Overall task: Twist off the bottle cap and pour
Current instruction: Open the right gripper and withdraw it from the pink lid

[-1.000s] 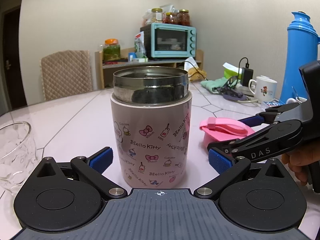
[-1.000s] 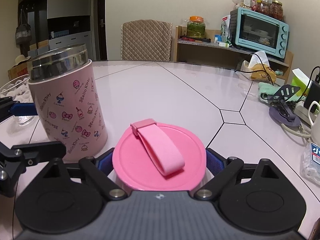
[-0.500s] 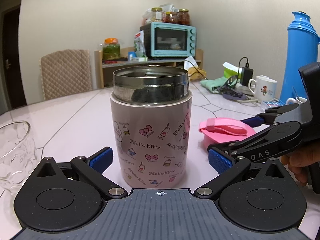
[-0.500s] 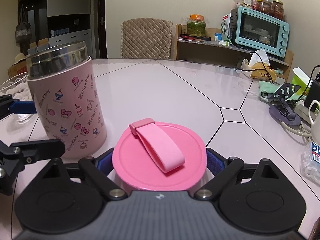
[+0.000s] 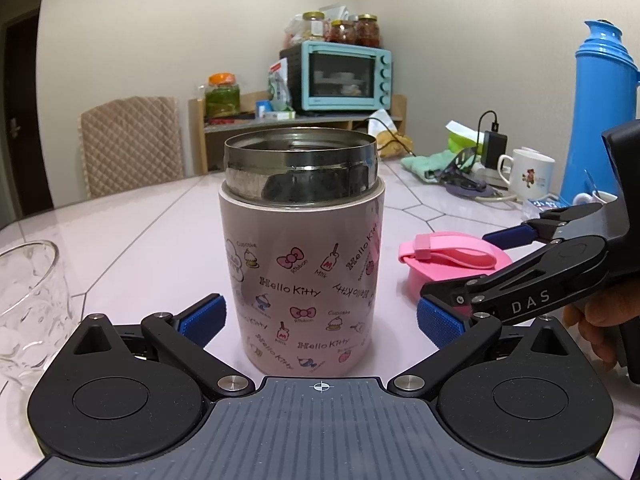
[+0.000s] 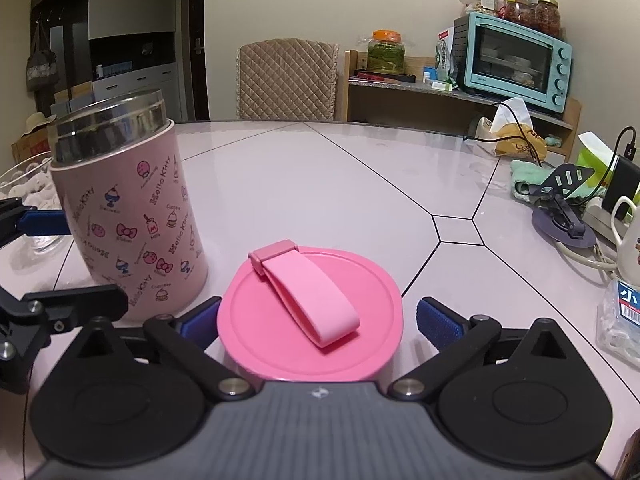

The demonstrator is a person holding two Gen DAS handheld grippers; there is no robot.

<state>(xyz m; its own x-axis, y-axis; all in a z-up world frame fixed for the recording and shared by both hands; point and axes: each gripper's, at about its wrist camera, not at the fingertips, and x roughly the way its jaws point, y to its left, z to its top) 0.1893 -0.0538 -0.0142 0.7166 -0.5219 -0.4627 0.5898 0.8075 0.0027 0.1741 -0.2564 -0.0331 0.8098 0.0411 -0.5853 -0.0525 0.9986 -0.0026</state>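
The pink Hello Kitty jar [image 5: 304, 280] stands upright on the table [image 5: 140, 232], its steel mouth uncovered. My left gripper [image 5: 320, 320] is open around the jar's lower body, with a small gap between each blue pad and the wall. The pink cap [image 6: 312, 320] with its strap lies flat on the table right of the jar [image 6: 128, 216]. My right gripper [image 6: 316, 320] is open on either side of the cap, and its right pad [image 6: 436, 320] is clear of the rim. A clear glass [image 5: 28, 300] stands to the left of the jar.
A blue thermos [image 5: 604, 120], a white mug [image 5: 532, 174], a phone stand [image 6: 564, 208] and cables crowd the table's right side. A plastic pack [image 6: 624, 320] lies at the near right. A chair [image 5: 128, 140] and a shelf with a teal oven [image 5: 340, 76] stand behind.
My right gripper's fingers have spread apart and let go of the pink cap, which now rests on the table. The left gripper and the jar have stayed put.
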